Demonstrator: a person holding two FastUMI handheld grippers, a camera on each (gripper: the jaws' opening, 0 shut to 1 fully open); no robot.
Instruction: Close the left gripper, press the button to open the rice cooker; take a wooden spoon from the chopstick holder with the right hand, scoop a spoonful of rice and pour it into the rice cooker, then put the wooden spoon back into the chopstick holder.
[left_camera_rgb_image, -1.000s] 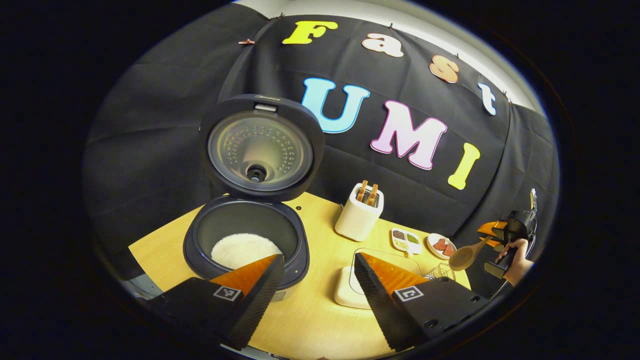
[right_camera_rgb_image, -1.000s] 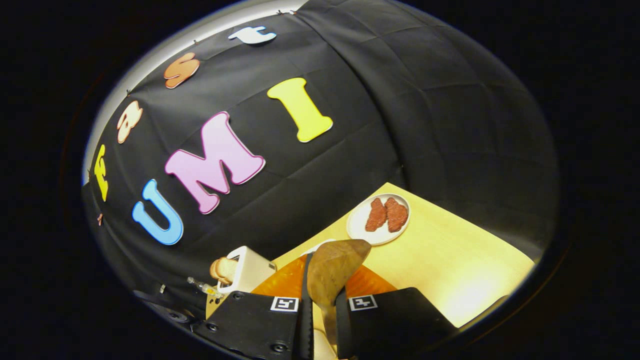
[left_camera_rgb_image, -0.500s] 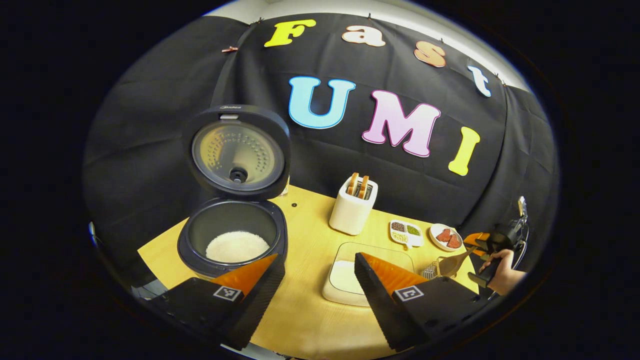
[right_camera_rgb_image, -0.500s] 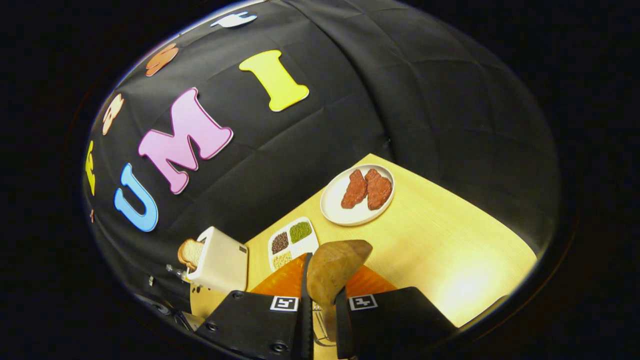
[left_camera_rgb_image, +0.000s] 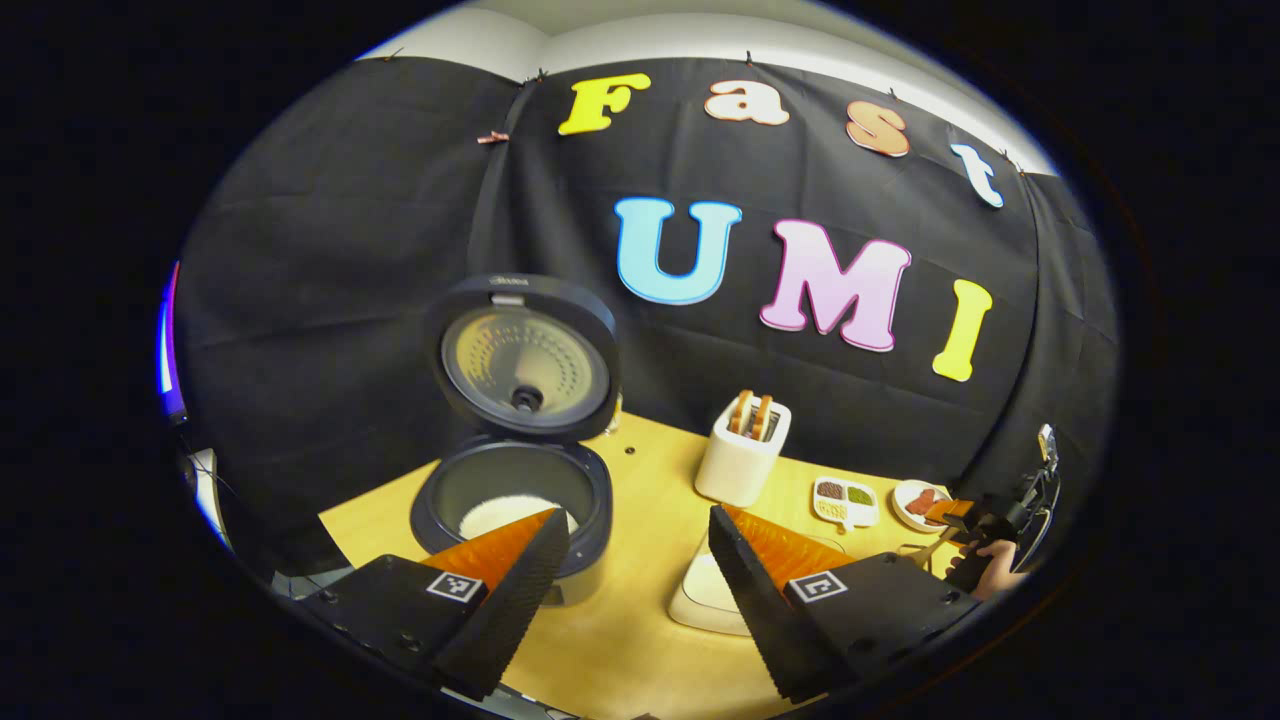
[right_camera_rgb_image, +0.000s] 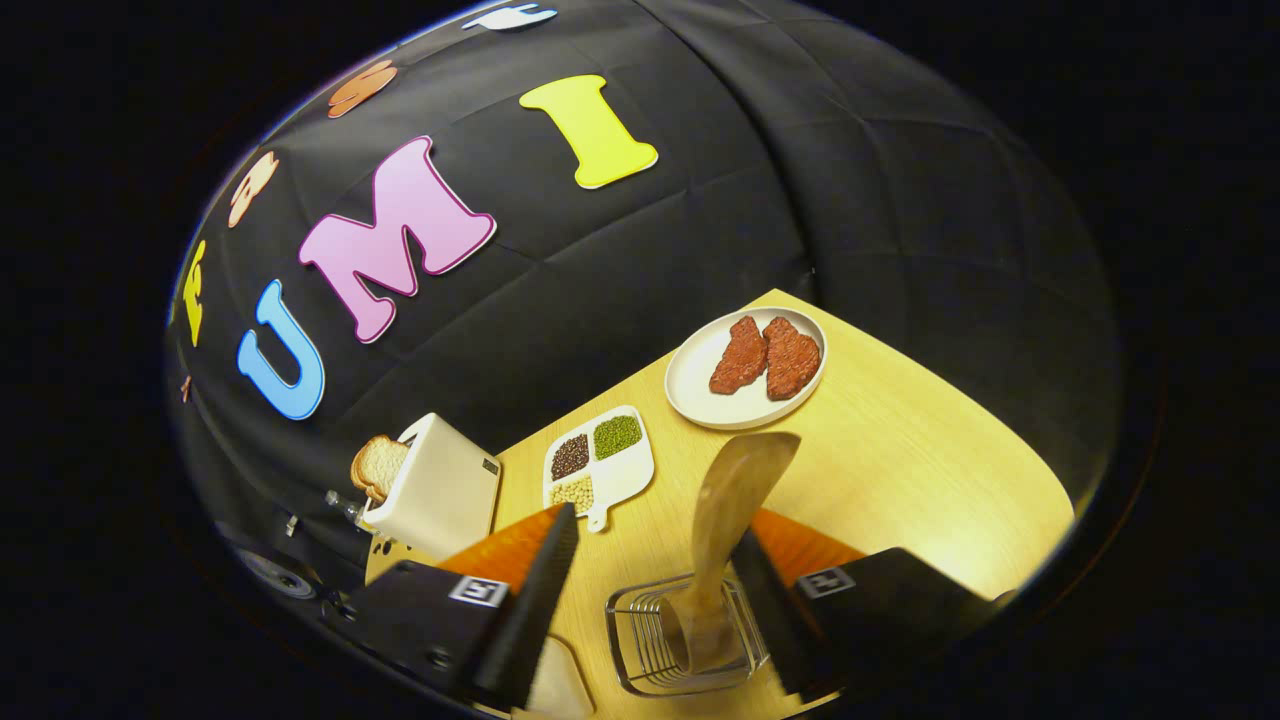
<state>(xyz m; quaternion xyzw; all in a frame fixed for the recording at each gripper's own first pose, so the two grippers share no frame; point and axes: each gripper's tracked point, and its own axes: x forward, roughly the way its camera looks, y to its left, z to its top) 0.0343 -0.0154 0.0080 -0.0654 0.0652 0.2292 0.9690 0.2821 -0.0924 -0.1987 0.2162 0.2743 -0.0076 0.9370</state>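
Note:
The rice cooker (left_camera_rgb_image: 510, 490) stands open with its lid (left_camera_rgb_image: 527, 355) upright and white rice (left_camera_rgb_image: 500, 512) in the pot. My left gripper (left_camera_rgb_image: 635, 560) is open, set back from the cooker, with nothing between its fingers. The wooden spoon (right_camera_rgb_image: 735, 500) stands bowl-up in the wire chopstick holder (right_camera_rgb_image: 685, 640), leaning to the right. My right gripper (right_camera_rgb_image: 650, 590) is open around the holder, and the spoon's handle sits close to the right-hand finger (right_camera_rgb_image: 770, 600). The right gripper (left_camera_rgb_image: 985, 520) and the hand holding it are at the far right of the left gripper view.
A white toaster (right_camera_rgb_image: 435, 495) with bread stands near the back wall. A divided dish (right_camera_rgb_image: 600, 465) of grains and a plate (right_camera_rgb_image: 700, 395) with red meat lie beyond the holder. A white rice tray (left_camera_rgb_image: 700, 600) sits behind my left gripper's right-hand finger.
My right gripper has opened and let go of the spoon, which now stands in the wire holder. My left gripper has drawn back from the cooker.

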